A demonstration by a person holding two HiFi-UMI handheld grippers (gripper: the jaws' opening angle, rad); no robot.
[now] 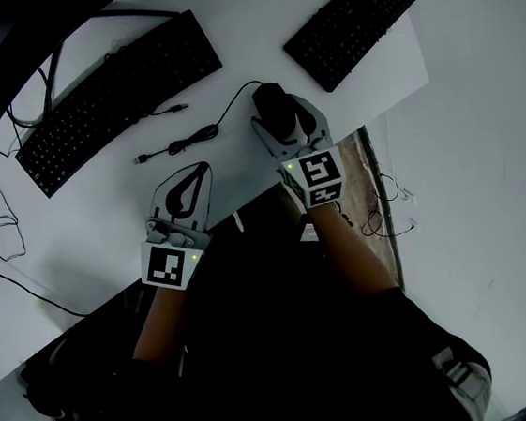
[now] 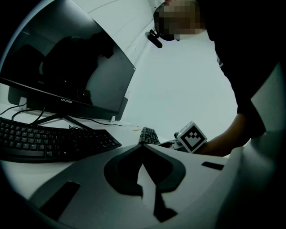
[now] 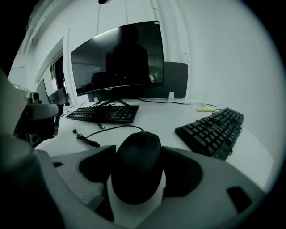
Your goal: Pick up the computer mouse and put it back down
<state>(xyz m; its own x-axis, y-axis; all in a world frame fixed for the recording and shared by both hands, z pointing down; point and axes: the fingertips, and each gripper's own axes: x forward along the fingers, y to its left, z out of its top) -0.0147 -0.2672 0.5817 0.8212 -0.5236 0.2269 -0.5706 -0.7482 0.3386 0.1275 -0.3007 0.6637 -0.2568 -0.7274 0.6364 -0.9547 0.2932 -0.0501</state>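
Resting on one desk [image 1: 242, 28]: two keyboards [image 1: 118, 99] [image 1: 352, 23], one mouse [image 1: 273, 109].

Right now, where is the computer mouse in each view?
Head view: computer mouse upper centre, between the jaws of the right gripper.
Left gripper view: not made out; only the right gripper's marker cube shows at right.
Right gripper view: lower centre, between the jaws.
Shared landmark: keyboard by the monitor.

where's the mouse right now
In the head view the mouse sits on the desk just right of centre, between the right gripper's jaws, near the right-hand keyboard.
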